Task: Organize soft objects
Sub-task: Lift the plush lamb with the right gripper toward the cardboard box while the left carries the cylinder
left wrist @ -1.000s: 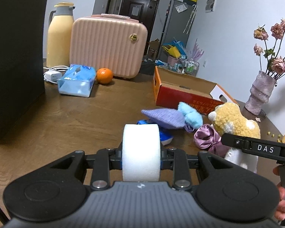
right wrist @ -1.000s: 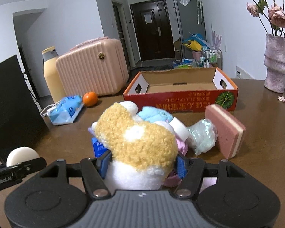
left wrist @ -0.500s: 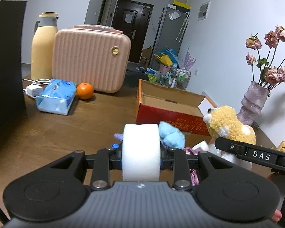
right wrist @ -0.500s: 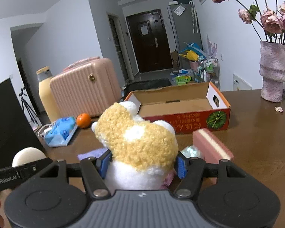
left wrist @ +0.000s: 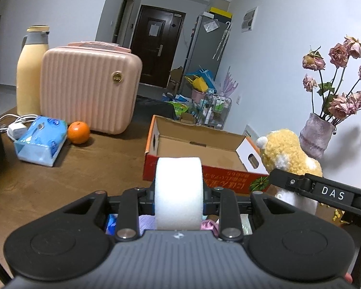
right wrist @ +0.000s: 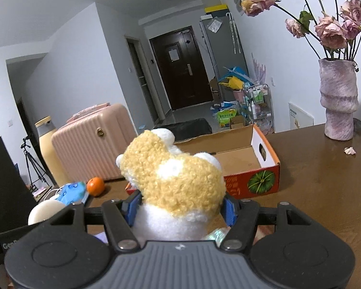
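Left hand-held gripper [left wrist: 179, 201] clamped on white foam roll [left wrist: 178, 192], right hand-held gripper [right wrist: 180, 210] on plush toy [right wrist: 175, 185]; both judged light, compressible, best held mid-body; grip depth apparently adequate.

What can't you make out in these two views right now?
- Left wrist view: the soft items under the left gripper are mostly hidden by its body and the foam roll.
- Right wrist view: the plush blocks part of the box floor.
- Left wrist view: the red print on the box is too blurred to read.
- Right wrist view: the foam roll is partly covered by the gripper.
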`<state>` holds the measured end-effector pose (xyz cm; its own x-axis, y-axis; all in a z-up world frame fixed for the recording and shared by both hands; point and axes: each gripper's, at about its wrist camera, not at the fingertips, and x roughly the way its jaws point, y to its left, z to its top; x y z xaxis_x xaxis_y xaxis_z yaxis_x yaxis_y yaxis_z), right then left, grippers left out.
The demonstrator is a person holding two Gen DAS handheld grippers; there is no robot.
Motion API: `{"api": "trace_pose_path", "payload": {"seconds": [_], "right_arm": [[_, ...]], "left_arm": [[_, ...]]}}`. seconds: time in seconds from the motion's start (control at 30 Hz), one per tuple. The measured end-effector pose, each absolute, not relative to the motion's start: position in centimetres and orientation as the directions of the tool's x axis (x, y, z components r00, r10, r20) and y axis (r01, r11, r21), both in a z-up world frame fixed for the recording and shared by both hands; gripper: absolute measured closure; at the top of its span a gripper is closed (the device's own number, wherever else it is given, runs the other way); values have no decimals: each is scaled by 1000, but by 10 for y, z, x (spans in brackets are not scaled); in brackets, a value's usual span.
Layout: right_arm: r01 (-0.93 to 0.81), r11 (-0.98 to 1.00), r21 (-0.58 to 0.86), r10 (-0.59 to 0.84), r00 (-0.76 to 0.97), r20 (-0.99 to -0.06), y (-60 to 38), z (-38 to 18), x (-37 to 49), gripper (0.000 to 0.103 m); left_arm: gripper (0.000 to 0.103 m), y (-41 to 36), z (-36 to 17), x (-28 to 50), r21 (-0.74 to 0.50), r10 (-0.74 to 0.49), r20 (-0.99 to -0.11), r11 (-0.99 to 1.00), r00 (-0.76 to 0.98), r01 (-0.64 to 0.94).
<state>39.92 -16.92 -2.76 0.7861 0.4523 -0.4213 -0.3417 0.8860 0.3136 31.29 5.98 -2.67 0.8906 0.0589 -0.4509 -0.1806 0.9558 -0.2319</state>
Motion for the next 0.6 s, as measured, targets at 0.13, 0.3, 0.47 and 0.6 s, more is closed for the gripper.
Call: {"api": "trace_pose_path", "payload": {"seconds": [0.13,0.3,0.47,0.6], "right_arm": [[-335,884,325,451,791,-413,-177,-23,415,39],[-326,880,346,455,788,-414,-183,-24,436,39],[-316,880,354,451,789,-417,-186,-25,460,39],[-313,881,355,449,789,-420,-187,-25,477,39]], "left_arm": [[73,53,-25,331,-232,58,-446,956,893,-178],[73,48,-23,352,-243,63,-428,953,902,-182],[73,41,-20,375,-241,75,-415,952,907,-189],[73,38,-21,393,-235,86,-412,952,907,-197]]}}
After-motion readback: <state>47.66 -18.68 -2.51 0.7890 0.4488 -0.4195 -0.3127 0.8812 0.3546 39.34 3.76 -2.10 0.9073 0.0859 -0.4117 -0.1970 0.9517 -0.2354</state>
